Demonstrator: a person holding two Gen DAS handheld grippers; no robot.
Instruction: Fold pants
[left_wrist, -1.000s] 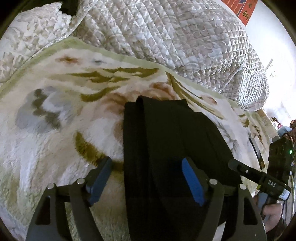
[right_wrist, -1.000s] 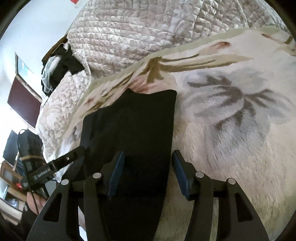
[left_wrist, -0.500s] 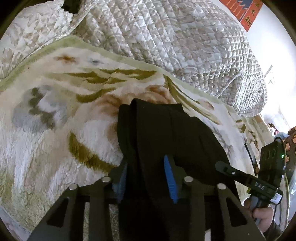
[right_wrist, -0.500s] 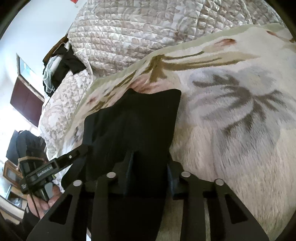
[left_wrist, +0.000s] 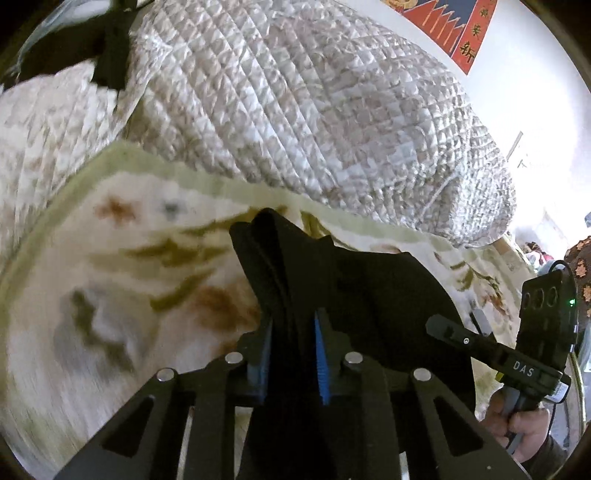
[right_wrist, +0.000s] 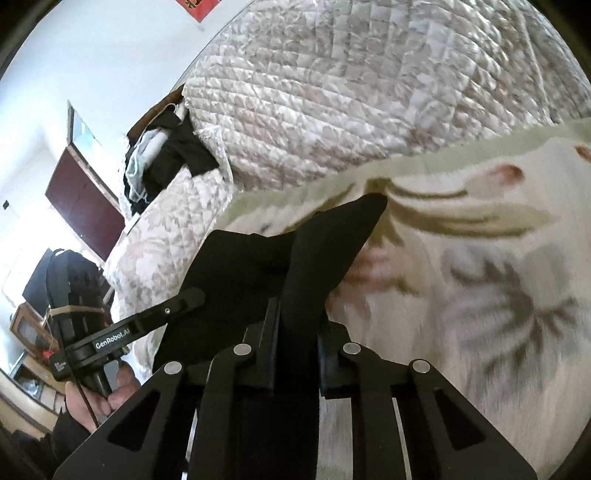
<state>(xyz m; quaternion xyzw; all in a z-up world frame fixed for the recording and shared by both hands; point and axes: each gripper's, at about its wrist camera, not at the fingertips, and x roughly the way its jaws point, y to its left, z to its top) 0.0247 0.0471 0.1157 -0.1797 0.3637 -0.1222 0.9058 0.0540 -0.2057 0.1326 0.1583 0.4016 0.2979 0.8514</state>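
Left wrist view is showing the left gripper, a black two-finger tool with blue ribbed pads, pinching a bunched fold of the black fabric pants; its jaws have just been closing and are now standing narrow with the cloth pressed between them. The pants are lying on a cream plush blanket with olive and rust floral print, and the gripped edge is standing up off it in a ridge. Behind the blanket, a grey-white quilted bedspread is rising in a large mound. At the right of this view, the right gripper is reaching into the other side of the pants, a hand wrapping its handle. A red wall hanging with gold characters is showing at the top edge.

Right wrist view is showing the right gripper likewise clamping the black cloth, its jaws having just been closing to a narrow gap filled with fabric. The far corner of the pants is peaking upward above the blanket. At the left, the left gripper is meeting the cloth, its handle held in a hand. A pile of dark clothes is sitting on the quilted bedspread.
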